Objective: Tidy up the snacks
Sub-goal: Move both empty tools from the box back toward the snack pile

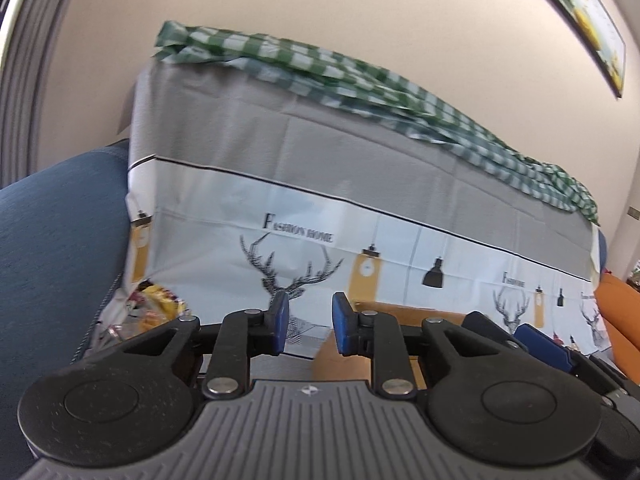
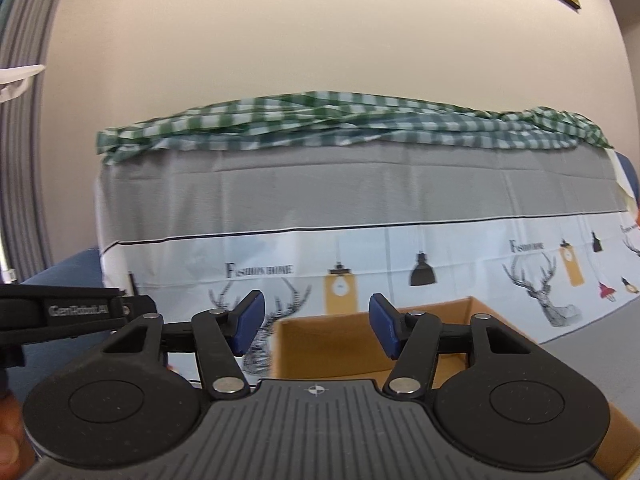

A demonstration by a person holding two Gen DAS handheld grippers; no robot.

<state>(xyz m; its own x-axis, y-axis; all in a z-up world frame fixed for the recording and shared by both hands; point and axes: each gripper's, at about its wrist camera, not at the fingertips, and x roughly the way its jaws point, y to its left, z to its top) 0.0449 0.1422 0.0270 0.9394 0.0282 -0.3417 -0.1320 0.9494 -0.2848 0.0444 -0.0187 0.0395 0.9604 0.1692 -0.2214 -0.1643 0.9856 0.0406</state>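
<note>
The left gripper (image 1: pixel 307 324) sits nearest, blue pads parted a little and gripping nothing; the right gripper (image 2: pixel 316 326) is spread wider, likewise empty, poised over the open cardboard box (image 2: pixel 332 344), probably the bin meant for sorting. The snacks (image 1: pixel 154 310), a crinkled heap of yellow and red wrappers, lie low at the left against the blue cushion (image 1: pixel 60 240), below the printed cloth (image 1: pixel 360 184)
</note>
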